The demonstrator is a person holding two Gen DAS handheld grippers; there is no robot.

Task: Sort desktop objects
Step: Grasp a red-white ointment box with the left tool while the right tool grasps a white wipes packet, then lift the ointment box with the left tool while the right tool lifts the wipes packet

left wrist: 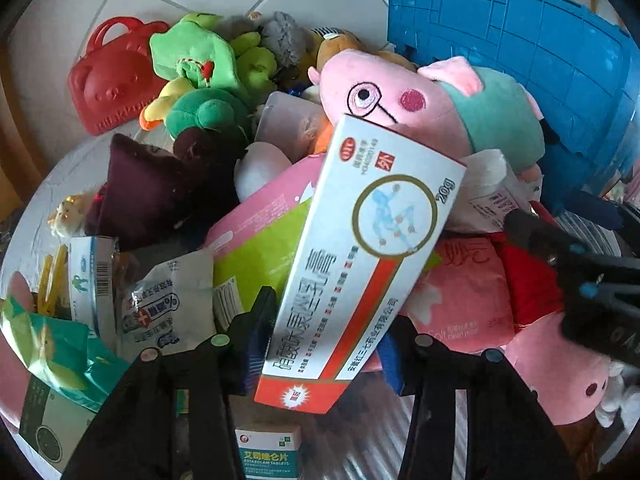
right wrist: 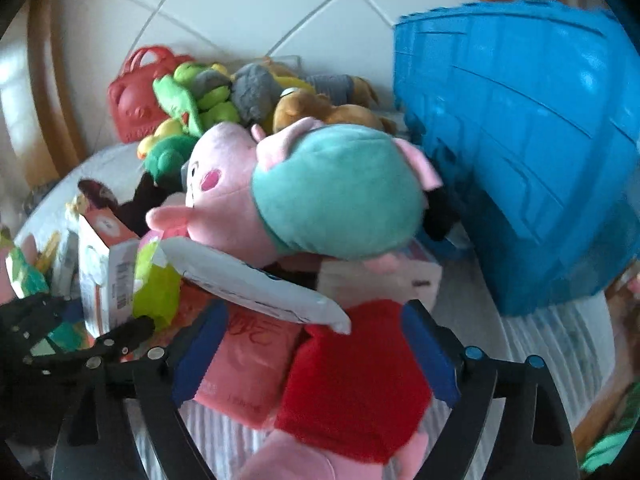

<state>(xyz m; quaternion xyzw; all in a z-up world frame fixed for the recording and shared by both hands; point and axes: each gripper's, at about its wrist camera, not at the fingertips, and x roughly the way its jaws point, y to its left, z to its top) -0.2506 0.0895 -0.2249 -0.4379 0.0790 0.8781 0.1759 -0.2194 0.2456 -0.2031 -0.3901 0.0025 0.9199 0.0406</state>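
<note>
Left claw [left wrist: 320,344] pinching ointment box [left wrist: 360,264] by low end — may pivot, slip. Right claw [right wrist: 316,356] spread around red-dressed pig plush [right wrist: 352,364] — closing could snag pink packet [right wrist: 248,364] alongside.

Two pink pig plushies [left wrist: 432,108] [right wrist: 352,360], one blue crate [left wrist: 520,60], one red bag [left wrist: 108,80], one ointment box [left wrist: 360,260].

"20g" on ointment box [left wrist: 360,256]; "ESTAZOLAM TABLETS" on small box [left wrist: 267,456].
</note>
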